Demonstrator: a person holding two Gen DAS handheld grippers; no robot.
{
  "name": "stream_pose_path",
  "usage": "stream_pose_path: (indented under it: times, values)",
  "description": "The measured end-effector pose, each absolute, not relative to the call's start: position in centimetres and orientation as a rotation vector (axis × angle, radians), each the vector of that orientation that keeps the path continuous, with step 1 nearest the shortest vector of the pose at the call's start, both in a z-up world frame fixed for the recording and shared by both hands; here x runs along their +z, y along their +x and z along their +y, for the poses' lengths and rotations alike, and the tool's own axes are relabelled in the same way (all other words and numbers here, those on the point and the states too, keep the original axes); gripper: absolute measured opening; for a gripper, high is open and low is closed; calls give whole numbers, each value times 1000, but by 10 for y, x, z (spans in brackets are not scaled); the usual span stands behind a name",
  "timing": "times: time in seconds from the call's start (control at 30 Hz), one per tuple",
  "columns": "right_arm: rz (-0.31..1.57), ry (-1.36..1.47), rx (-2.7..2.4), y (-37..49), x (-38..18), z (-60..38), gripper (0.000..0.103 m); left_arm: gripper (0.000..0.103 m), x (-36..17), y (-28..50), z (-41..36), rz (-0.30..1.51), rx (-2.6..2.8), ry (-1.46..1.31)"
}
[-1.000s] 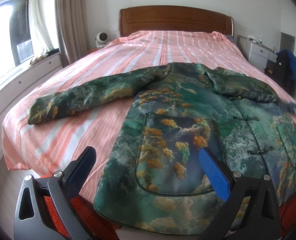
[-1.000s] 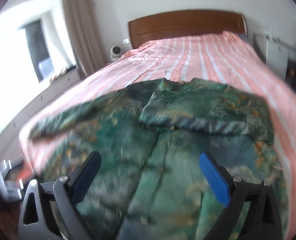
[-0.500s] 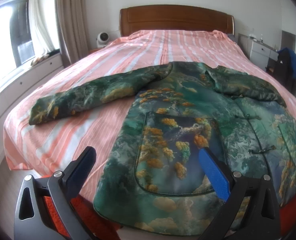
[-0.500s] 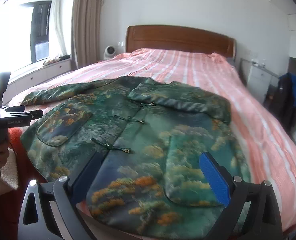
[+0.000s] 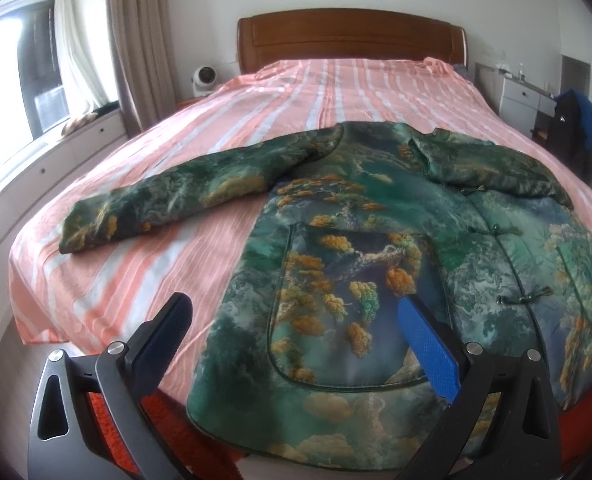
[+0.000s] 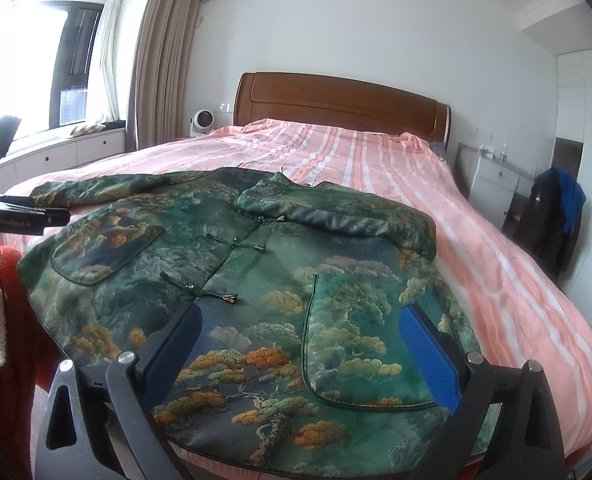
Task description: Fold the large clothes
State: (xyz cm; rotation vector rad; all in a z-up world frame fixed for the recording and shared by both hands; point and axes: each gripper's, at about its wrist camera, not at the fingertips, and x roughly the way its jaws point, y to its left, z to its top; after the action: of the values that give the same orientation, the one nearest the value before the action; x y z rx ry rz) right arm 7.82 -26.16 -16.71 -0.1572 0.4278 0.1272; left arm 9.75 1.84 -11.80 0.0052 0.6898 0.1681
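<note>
A green padded jacket [image 5: 375,248] printed with golden pine trees lies front-up across the foot of the bed, knot buttons closed. One sleeve [image 5: 176,200] stretches out flat to the left; the other sleeve [image 6: 335,216] is folded across the chest. My left gripper [image 5: 296,340] hovers open above the jacket's lower left hem and pocket, holding nothing. Over the lower right pocket [image 6: 355,344] my right gripper [image 6: 299,348] hangs open and empty too. The left gripper's body [image 6: 16,216] shows at the right wrist view's left edge.
The bed [image 5: 335,92] has a pink striped cover and a wooden headboard [image 5: 347,36]. A red sleeve [image 6: 4,320] of the person is at the left. A white dresser [image 6: 491,184] and a chair with dark clothes [image 6: 551,216] stand to the right; window bench [image 5: 56,144] to the left.
The right gripper swung back from the folded sleeve toward the foot of the bed and rose; its view went from blurred to steady. The left gripper barely moved.
</note>
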Motion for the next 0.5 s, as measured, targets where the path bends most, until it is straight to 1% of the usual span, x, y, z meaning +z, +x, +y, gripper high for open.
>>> stream_pose_path:
  times: [0.33,0.5]
  values:
    - [419,-175,129,79,-170,-259,98,103,-118,99,21,694,172,4]
    - [420,-186,135,78,-172,-257,98,103,-112,103,33,687,201,-12]
